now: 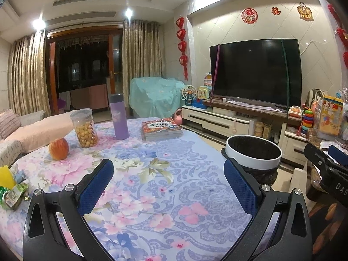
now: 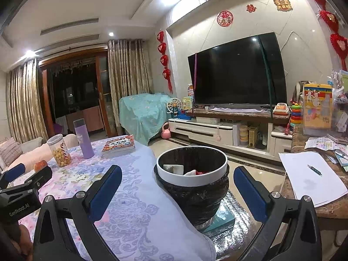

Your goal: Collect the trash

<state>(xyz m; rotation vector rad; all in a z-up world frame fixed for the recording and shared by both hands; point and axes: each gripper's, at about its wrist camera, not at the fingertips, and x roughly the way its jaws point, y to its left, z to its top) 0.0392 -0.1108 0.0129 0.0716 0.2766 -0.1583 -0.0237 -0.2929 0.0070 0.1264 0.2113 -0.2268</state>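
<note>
partly done, judging by the scene: crumpled wrappers (image 1: 13, 193) left at the near left edge of the flowered surface (image 1: 152, 174), some scraps already down in the bin (image 2: 191, 169) just beside its right edge. black liner inside, white and red bits showing. snack jar (image 1: 84, 128) about half full. left tongs (image 1: 168, 184) spread, empty; right tongs (image 2: 177, 193) spread, empty, facing the bin.

Pink-and-lilac floral tablecloth (image 1: 165, 174), white-rimmed black bin (image 2: 191, 174), purple flask (image 1: 118, 117)
</note>
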